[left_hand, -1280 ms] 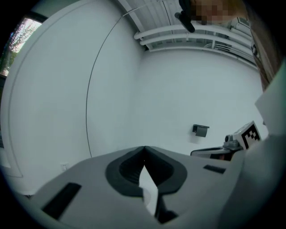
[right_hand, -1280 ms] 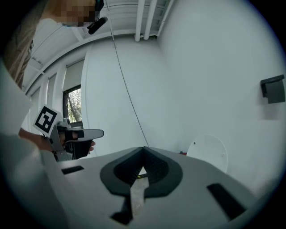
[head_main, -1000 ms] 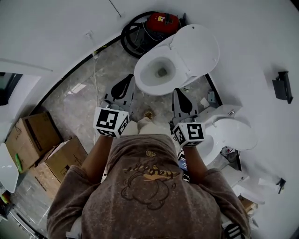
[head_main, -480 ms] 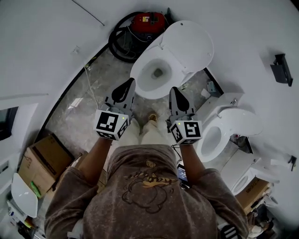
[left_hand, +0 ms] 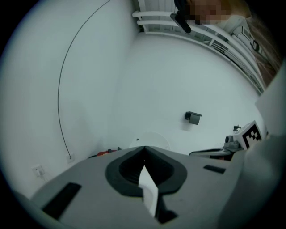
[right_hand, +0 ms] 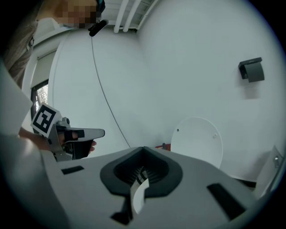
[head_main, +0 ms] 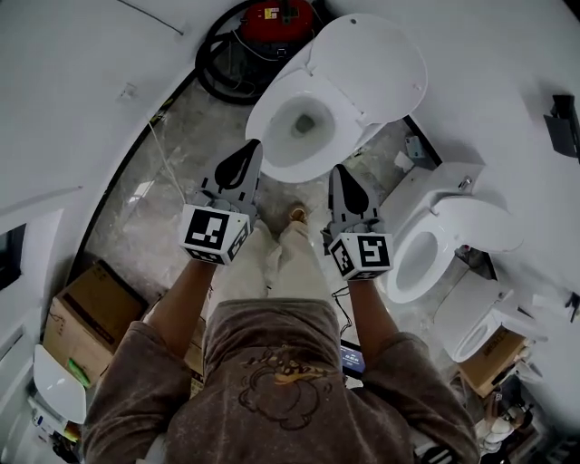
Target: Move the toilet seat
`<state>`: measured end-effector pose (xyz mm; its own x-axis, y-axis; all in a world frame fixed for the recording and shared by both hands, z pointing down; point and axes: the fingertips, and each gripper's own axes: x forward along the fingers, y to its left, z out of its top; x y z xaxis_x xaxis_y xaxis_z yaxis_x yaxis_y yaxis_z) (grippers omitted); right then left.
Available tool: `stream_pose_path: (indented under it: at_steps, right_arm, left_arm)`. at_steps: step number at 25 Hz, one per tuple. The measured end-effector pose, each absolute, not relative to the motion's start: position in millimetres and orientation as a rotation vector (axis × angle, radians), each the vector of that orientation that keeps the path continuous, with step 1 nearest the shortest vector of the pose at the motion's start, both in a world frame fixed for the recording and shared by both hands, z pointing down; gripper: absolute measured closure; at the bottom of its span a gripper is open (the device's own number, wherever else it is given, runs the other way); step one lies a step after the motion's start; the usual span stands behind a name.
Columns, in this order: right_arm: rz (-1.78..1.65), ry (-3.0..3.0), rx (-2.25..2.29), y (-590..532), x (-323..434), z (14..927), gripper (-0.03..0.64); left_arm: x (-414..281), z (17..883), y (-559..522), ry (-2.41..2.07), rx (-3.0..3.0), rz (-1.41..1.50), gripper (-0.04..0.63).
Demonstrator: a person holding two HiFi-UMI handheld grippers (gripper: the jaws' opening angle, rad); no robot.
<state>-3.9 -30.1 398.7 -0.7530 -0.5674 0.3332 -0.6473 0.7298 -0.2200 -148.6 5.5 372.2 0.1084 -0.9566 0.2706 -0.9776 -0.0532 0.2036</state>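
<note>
Head view gives me both grippers side by side in front of the toilet. My left gripper and right gripper each have the jaws fully closed, with nothing between them. The toilet seat stands raised behind the bowl, touched by neither gripper.

A red vacuum sits at twelve o'clock, cardboard boxes at eight o'clock — a second toilet at three.
</note>
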Motion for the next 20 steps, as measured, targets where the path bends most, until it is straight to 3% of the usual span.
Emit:
stream_pose_path:
  at_steps: [20]
  right_arm:
    - [0.548,-2.593,0.924,-37,-20,557,0.618]
  left_arm:
    - [-141,542,-2,-1.818,1.998,0.183,0.586]
